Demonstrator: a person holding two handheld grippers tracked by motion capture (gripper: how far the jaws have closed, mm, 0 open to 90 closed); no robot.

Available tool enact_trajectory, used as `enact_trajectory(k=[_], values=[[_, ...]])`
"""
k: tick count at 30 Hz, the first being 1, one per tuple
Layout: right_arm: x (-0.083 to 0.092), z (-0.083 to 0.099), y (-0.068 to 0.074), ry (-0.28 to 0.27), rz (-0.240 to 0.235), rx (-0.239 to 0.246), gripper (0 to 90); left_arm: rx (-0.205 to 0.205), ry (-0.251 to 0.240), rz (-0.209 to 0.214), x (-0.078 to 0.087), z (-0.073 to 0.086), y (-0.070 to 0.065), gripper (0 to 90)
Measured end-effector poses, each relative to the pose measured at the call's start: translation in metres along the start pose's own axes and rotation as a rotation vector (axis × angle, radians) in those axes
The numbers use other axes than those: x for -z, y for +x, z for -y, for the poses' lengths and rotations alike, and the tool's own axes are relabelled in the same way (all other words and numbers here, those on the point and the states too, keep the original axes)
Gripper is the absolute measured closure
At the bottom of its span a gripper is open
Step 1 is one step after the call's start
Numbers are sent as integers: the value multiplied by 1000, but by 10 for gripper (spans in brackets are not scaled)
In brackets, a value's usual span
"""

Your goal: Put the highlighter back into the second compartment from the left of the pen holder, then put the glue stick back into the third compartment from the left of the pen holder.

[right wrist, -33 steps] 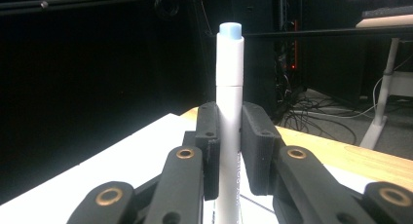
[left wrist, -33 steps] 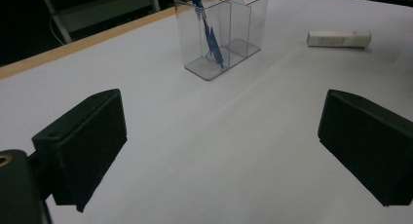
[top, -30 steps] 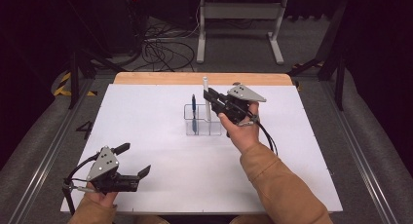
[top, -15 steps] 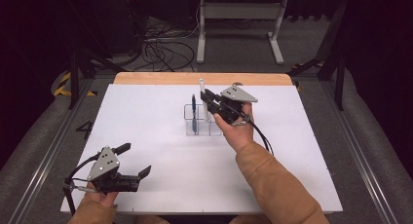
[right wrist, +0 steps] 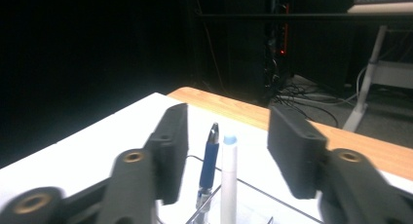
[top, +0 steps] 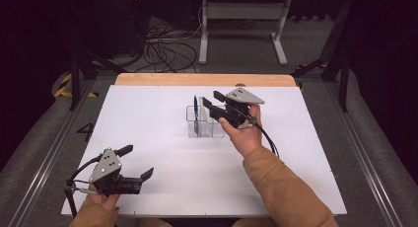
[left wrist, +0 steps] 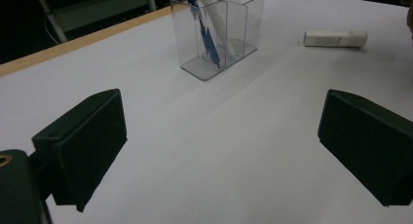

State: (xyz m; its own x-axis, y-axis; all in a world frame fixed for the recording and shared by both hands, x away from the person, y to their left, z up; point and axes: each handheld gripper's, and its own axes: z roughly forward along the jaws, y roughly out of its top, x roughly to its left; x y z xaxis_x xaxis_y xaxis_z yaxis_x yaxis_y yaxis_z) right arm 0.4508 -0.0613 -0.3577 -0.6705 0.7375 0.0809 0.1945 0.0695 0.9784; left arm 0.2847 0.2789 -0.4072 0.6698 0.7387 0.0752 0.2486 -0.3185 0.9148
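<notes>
Your right gripper (right wrist: pixel 226 151) has just spread its jaws, freeing the white pen (right wrist: pixel 228 177); your left gripper (left wrist: pixel 219 151), agape, sees a white tube (left wrist: pixel 335 38)

looks like a lab or test room, though the dim background makes that hard to confirm: white work table (top: pixel 162 118) with a wooden far edge, loose cables (top: pixel 165 52) tangled on grey carpet, hazard tape (top: pixel 63 85), a white desk frame (top: pixel 241 19) behind.

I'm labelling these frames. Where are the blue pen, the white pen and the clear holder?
blue pen (left wrist: pixel 209 44), left gripper view, lower barrel.
white pen (right wrist: pixel 228 185), right gripper view, mid barrel.
clear holder (left wrist: pixel 251 17), left gripper view, right wall.
</notes>
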Motion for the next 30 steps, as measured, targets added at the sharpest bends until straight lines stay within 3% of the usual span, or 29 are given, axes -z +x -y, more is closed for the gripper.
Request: enact_trajectory(k=[8,16,30], values=[[19,-10,5,-22,-24,27,345,-1,-1,2,-1,-1,0,46],[32,-14,7,-17,-56,22,314,-4,-4,-2,-1,-2,0,46],[54,-20,5,-4,-46,40,293,-4,-1,-2,0,-1,-1,46]])
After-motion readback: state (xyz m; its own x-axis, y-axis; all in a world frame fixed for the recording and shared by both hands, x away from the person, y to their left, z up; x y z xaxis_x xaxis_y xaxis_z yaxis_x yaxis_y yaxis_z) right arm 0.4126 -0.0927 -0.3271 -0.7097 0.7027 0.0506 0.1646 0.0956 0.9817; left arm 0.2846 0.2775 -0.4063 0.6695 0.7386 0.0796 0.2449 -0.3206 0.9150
